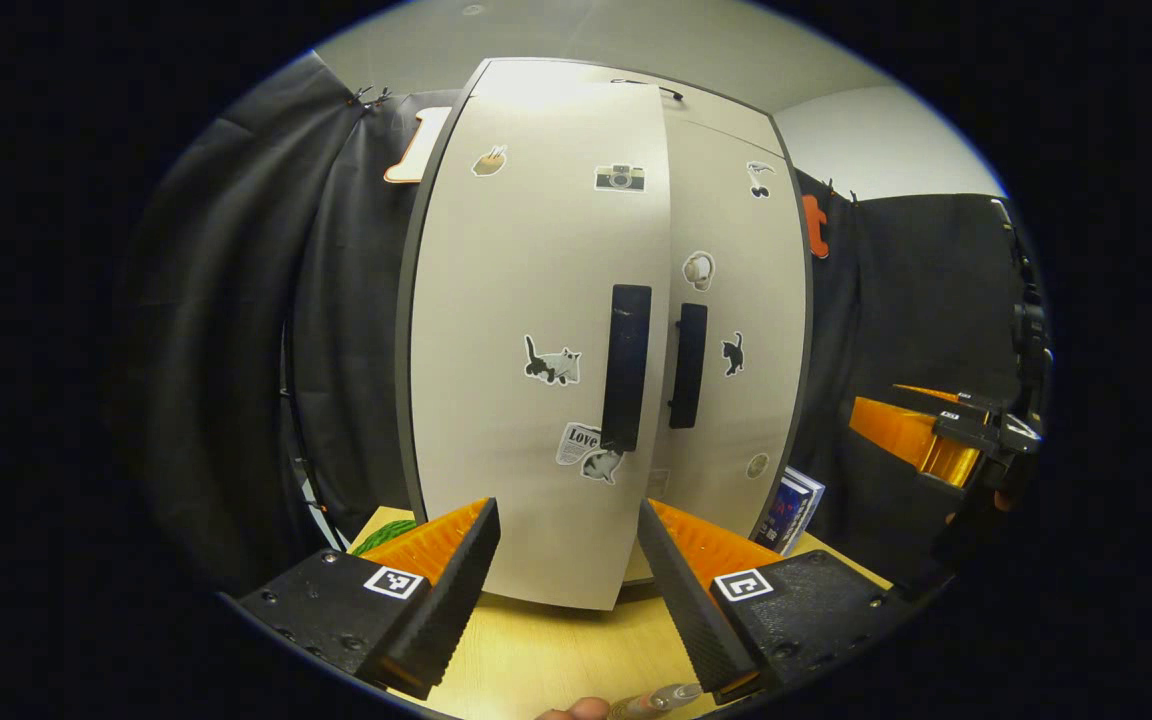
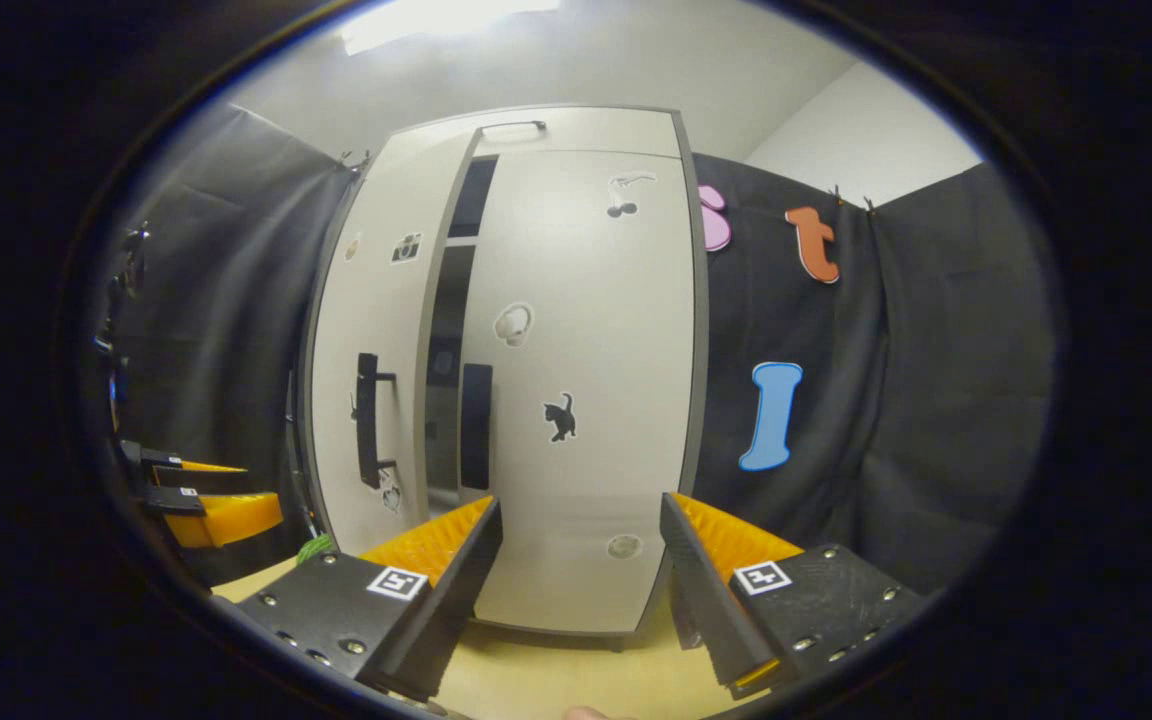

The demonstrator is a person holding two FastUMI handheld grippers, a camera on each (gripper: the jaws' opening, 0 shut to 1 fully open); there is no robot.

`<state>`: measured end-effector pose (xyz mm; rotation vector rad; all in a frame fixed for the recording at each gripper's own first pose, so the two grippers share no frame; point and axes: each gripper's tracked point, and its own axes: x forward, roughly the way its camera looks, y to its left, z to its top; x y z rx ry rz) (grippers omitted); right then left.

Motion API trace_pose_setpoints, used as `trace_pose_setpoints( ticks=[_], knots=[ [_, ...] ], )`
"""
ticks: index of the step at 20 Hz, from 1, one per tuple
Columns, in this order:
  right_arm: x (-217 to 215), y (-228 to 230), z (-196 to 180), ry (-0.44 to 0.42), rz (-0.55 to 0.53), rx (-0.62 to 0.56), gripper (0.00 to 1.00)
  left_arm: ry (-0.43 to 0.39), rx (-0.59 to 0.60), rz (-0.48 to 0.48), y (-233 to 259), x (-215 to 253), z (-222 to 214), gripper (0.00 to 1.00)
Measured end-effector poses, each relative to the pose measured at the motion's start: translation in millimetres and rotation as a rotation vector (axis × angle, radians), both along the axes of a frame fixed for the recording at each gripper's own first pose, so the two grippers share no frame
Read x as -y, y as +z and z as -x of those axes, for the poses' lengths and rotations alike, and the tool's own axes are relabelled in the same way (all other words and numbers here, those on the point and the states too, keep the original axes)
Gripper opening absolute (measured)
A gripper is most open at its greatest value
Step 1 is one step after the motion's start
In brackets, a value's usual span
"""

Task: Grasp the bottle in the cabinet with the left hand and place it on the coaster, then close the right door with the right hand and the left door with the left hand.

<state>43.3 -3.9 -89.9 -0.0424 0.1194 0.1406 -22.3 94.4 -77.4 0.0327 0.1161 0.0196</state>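
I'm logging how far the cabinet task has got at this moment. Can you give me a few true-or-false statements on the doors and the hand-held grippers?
1. The right door is shut flush with the cabinet. True.
2. The left door is fully shut. False: it stands slightly ajar, with a dark gap beside it in the right gripper view.
3. The left hand-held gripper is clamped on the left door's handle. False: its jaws are open and hold nothing, short of the door.
4. The right hand-held gripper is open and empty. True.
5. Both doors carry stickers. True.
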Motion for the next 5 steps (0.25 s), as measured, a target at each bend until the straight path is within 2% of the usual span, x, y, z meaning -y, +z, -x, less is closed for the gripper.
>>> trace_pose_setpoints(
  ticks=[5],
  knots=[
    [4.6, 2.0, 0.2, -0.006, 0.002, 0.000, 0.96, 0.003, -0.005, 0.003, 1.6, 2.5, -3.1, 0.90]
  ],
)
